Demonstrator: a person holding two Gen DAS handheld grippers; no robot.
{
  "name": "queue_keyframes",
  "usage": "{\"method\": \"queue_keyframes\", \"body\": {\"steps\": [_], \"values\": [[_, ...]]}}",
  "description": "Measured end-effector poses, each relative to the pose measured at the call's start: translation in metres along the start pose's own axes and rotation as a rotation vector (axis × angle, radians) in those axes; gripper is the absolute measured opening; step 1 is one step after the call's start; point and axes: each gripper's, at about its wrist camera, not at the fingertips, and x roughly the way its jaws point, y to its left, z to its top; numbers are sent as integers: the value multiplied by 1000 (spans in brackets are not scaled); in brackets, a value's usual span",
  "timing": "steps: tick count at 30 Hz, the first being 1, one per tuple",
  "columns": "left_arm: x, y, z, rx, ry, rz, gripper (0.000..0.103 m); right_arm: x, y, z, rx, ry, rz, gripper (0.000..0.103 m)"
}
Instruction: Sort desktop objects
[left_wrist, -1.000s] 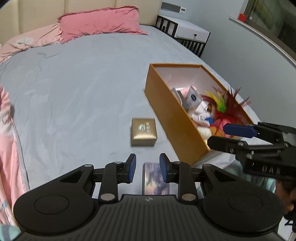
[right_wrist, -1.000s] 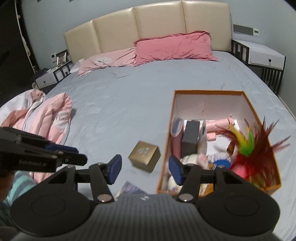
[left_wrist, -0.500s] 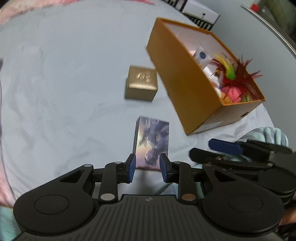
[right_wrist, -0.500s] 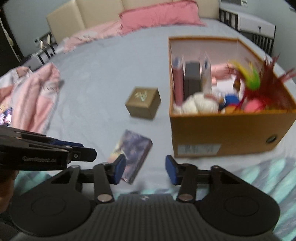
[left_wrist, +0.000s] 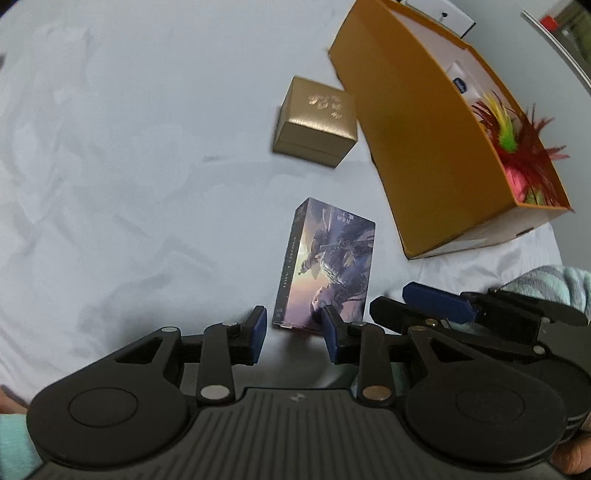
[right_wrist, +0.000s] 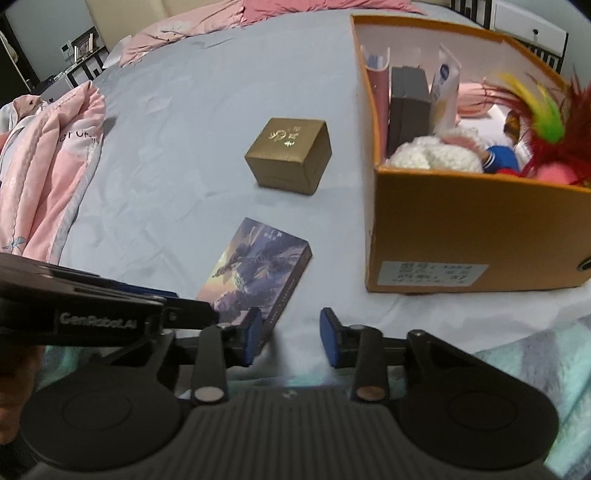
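While both tools point down at a grey-blue bedsheet (left_wrist: 129, 166), the left gripper (left_wrist: 293, 334) stands with its blue pads (left_wrist: 258, 328) apart, its jaws having just opened a little, and nothing pinched between them. Its tips frame the near end of an illustrated card box (left_wrist: 328, 266), which lies flat on the sheet; whether the pads touch it cannot be told. The right gripper (right_wrist: 290, 339) also holds nothing, its jaws parted though they have just been closing, over bare sheet just right of the same card box (right_wrist: 258, 266). Its left pad (right_wrist: 251, 338) sits at the box's near corner. White lettering reading "GenRobot.AI" runs along the side of the left tool where it enters the right wrist view.

Beyond the card box, 1 gold gift box (right_wrist: 290, 155) with embossed gold characters on its lid, too small to read, sits closed on the sheet. To the right stands an open orange cardboard box (right_wrist: 480, 229) bearing a white printed label, blurred, on its near end. Inside are upright slim packages, a white fluffy toy (right_wrist: 436, 155) and red, yellow and green feathers (right_wrist: 543, 122). Pink bedding (right_wrist: 48, 155) with partly hidden lettering lies at far left.
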Motion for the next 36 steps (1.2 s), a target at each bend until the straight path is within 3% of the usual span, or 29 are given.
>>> {"method": "queue_keyframes", "body": {"steps": [2, 5, 12, 15, 17, 18, 28, 33, 36], "values": [[5, 4, 2, -33, 10, -23, 42, 3, -1, 1, 4, 9, 2, 29], [9, 9, 4, -55, -3, -22, 61, 8, -2, 3, 6, 23, -8, 23], [23, 11, 5, -59, 20, -61, 79, 15, 0, 4, -14, 48, -1, 24], [26, 13, 4, -60, 20, -74, 82, 15, 1, 4, -17, 48, -5, 24], [26, 12, 4, -61, 17, -80, 74, 15, 1, 5, -23, 49, -9, 24], [25, 12, 3, -66, 13, -98, 61, 15, 1, 5, -22, 48, -8, 24], [-1, 8, -6, -57, -69, -114, 32, 9, 3, 2, -15, 31, -4, 25], [-32, -1, -12, 37, -153, 3, 28, 5, 13, 1, -50, 20, -9, 25], [-53, -10, -16, 120, -234, 128, 27, 5, 19, 1, -57, 18, 15, 25]]}}
